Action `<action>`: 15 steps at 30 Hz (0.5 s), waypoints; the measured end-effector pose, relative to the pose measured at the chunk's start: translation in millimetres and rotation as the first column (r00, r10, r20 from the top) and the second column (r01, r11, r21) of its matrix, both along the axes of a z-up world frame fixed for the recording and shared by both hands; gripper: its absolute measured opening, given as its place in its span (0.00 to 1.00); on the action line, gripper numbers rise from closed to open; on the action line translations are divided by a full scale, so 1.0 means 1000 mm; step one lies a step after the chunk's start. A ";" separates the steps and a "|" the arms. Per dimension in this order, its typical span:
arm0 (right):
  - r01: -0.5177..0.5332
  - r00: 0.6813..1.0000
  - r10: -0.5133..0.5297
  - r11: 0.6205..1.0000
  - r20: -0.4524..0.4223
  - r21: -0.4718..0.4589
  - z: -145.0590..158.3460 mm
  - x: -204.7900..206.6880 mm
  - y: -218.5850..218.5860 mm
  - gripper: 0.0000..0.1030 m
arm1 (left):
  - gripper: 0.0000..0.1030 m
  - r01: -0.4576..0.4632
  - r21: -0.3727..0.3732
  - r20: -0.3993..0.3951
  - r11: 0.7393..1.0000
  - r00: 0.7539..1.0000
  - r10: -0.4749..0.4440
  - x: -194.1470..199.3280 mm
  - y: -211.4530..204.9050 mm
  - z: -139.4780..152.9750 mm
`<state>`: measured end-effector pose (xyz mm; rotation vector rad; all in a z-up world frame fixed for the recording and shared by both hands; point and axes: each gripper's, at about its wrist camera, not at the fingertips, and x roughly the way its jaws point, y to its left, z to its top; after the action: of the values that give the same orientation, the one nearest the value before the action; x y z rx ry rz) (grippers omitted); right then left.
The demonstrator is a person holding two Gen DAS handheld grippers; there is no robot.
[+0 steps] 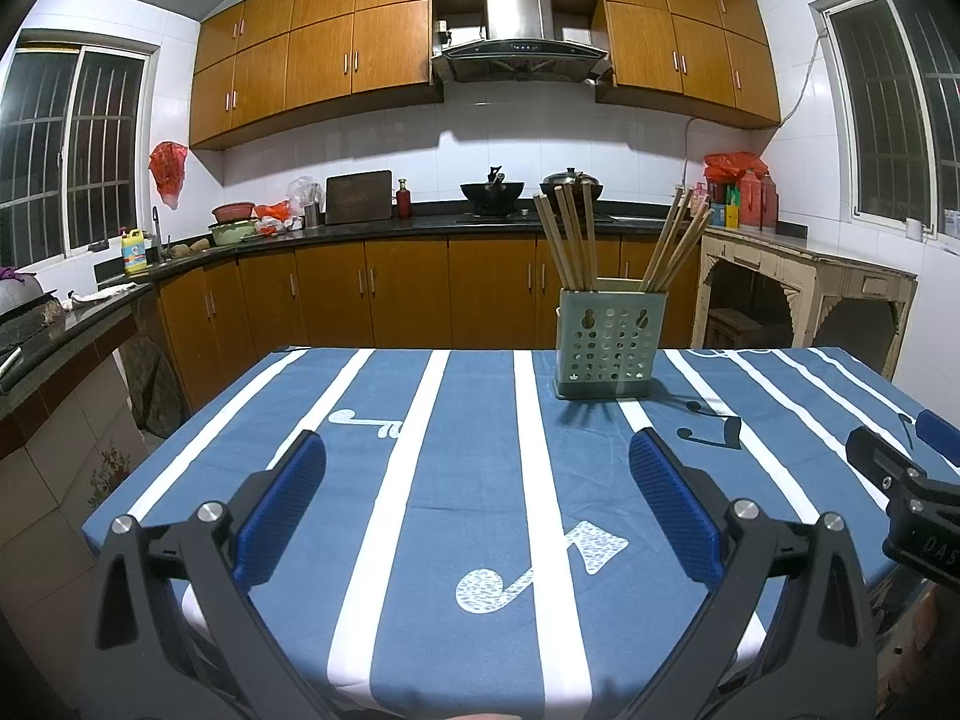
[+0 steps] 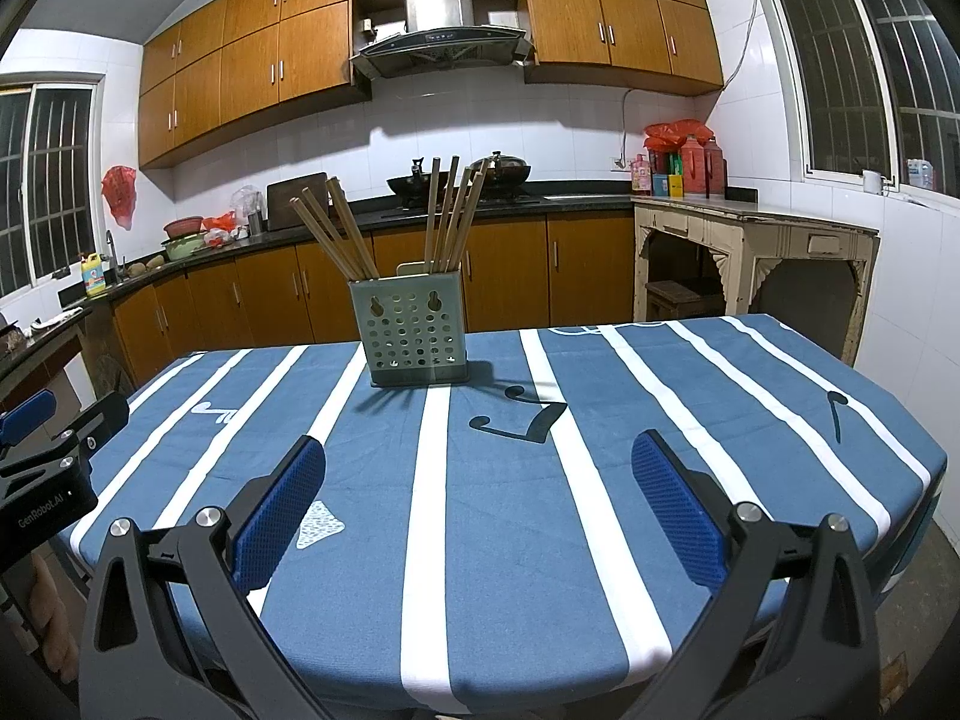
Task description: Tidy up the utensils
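Observation:
A pale green perforated utensil holder [image 1: 609, 348] [image 2: 414, 333] stands near the far edge of the table, which is covered with a blue and white striped cloth [image 1: 468, 480] [image 2: 510, 510]. Several wooden chopsticks [image 1: 570, 234] [image 2: 342, 234] stick up from it in two bunches, one leaning left and one leaning right [image 1: 675, 246] [image 2: 453, 210]. My left gripper [image 1: 477, 450] hovers open over the near part of the table, nothing between its blue pads. My right gripper [image 2: 480, 450] is likewise open and empty, and shows at the right edge of the left wrist view [image 1: 900, 438].
Behind the table runs a dark kitchen counter [image 1: 360, 228] with woks [image 1: 492, 189], a cutting board and bottles, above wooden cabinets. A cream side table [image 2: 750, 240] stands at the right wall. Floor drops off on both sides of the table.

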<state>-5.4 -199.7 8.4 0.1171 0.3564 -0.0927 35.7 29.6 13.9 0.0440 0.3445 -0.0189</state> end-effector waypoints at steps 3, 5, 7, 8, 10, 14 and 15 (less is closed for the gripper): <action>0.000 1.000 0.000 1.000 0.000 0.000 0.000 0.000 0.000 0.98 | 0.96 0.000 0.001 0.000 1.000 1.000 0.000 0.000 0.000 0.000; 0.000 1.000 0.000 1.000 -0.001 0.000 0.001 0.000 0.000 0.98 | 0.96 0.001 0.000 -0.001 1.000 1.000 -0.001 0.000 0.000 0.000; 0.000 1.000 0.000 1.000 0.000 0.000 0.000 0.000 0.001 0.98 | 0.96 0.000 -0.001 -0.001 1.000 1.000 0.000 0.000 0.000 0.000; 0.000 1.000 0.000 1.000 0.000 0.000 0.000 0.000 0.001 0.98 | 0.96 0.000 -0.001 -0.001 1.000 1.000 0.000 0.000 0.000 0.000; 0.000 1.000 0.000 1.000 -0.001 0.001 0.000 0.000 0.001 0.98 | 0.96 0.000 0.000 -0.002 1.000 1.000 0.000 0.000 0.000 0.000; 0.001 1.000 -0.001 1.000 -0.001 0.001 0.001 0.000 0.001 0.98 | 0.96 -0.001 0.000 0.000 1.000 1.000 0.001 0.000 -0.001 0.000; 0.000 1.000 0.000 1.000 -0.002 0.001 0.000 0.000 0.002 0.98 | 0.96 0.000 0.000 -0.001 1.000 1.000 0.000 0.000 -0.001 0.000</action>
<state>-5.5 -198.1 8.1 0.1176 0.3580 -0.0927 35.3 29.1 13.6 0.0440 0.3452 -0.0184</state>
